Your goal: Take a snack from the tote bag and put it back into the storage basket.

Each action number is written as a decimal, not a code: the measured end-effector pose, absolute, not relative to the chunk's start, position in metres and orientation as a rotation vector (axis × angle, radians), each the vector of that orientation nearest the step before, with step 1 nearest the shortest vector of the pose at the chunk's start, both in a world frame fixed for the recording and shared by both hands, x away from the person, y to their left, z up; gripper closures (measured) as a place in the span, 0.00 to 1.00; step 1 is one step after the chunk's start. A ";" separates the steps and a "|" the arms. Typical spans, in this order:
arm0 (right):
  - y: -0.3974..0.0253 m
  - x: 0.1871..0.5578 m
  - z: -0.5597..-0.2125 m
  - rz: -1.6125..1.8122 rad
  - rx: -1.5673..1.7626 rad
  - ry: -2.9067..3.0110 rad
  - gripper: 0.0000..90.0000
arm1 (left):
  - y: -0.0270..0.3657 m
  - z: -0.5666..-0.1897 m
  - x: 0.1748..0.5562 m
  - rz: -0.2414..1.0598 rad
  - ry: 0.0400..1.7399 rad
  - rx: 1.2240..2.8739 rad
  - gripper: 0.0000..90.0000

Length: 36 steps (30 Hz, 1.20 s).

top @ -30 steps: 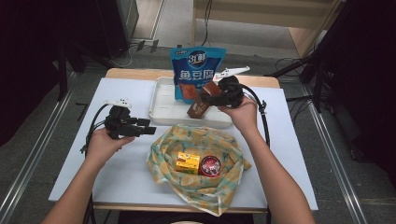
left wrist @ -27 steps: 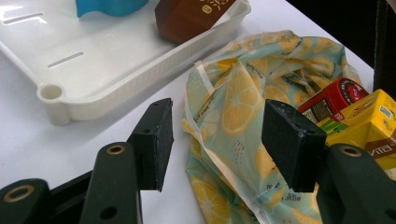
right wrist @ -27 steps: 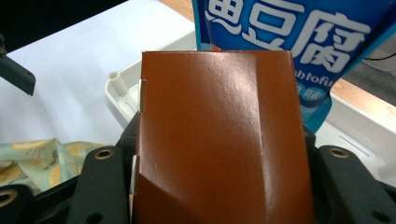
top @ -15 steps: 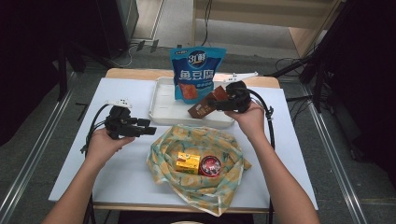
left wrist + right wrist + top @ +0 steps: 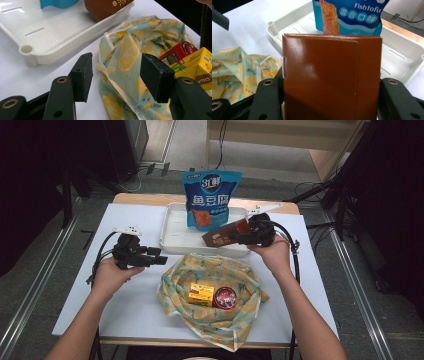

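High view: right gripper [image 5: 239, 238], clamped on the brown carton [image 5: 226, 233], has carried it from frame centre rightward over the white tray's [image 5: 172, 231] front edge, indicating imminent placement; left gripper [image 5: 159, 260] idles open.

Both forearms are reaching in from the near edge of the high view, each hand wrapped around its tool. The left hand-held gripper [image 5: 161, 260] is hovering low with its jaws standing wide apart (nothing between the pads), pointing rightward. The right hand-held gripper [image 5: 235, 238] is pointing leftward, its jaws clamping something brown between them.
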State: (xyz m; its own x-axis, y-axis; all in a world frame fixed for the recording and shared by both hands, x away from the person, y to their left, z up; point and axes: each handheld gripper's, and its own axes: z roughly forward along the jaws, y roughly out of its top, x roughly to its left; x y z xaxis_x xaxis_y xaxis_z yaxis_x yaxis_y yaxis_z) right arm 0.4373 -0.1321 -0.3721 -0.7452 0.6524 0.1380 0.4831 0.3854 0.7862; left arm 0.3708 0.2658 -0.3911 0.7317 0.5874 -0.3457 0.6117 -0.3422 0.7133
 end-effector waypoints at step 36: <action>-0.107 0.447 -0.403 1.313 0.939 2.535 0.50 | 0.265 -0.392 0.371 -0.037 0.907 2.044 0.49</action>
